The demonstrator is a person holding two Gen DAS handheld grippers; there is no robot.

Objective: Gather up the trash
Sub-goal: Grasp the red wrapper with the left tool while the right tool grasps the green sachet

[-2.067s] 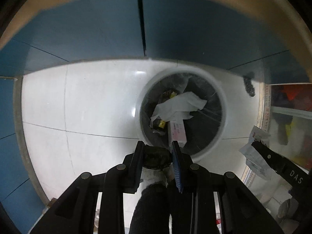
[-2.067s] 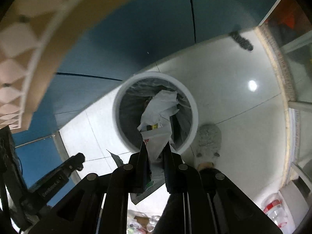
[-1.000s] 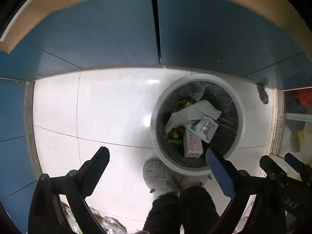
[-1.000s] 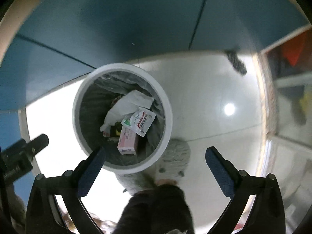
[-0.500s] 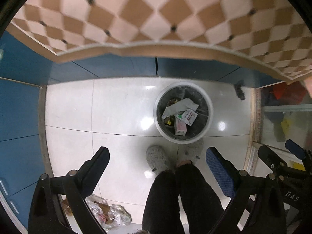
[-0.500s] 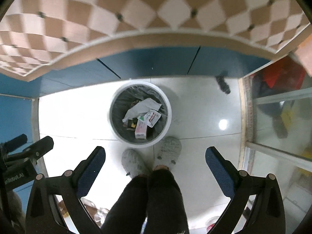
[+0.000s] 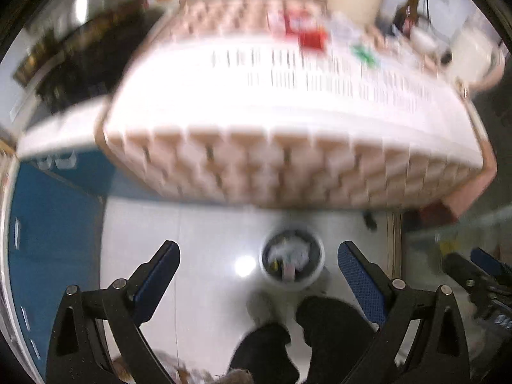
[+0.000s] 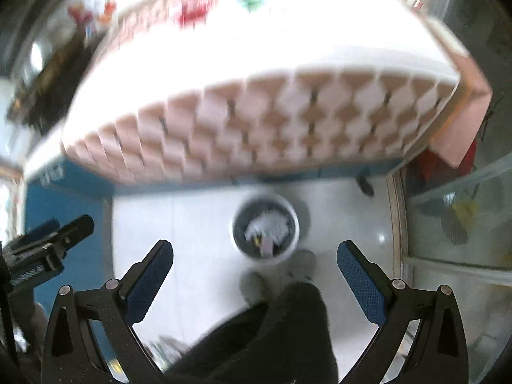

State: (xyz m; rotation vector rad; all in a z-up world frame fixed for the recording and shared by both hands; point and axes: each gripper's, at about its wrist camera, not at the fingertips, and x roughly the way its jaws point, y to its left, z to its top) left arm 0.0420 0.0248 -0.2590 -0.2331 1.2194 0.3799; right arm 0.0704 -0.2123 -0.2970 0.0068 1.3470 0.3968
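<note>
A round white trash bin stands on the white floor far below, holding crumpled white paper and small packets. It also shows in the right wrist view. My left gripper is open and empty, high above the floor. My right gripper is open and empty too. Blurred red and green items lie on the table top beyond the checkered cloth; the same red item shows in the right wrist view.
A table with a pink-and-tan checkered cloth fills the upper view, above blue cabinets. The person's dark legs and grey slippers stand beside the bin. A glass door is at the right.
Both grippers let their trash fall into the bin, opened wide, then rose from bin level to above the table edge. The bin has shrunk in view and the table top has come into sight.
</note>
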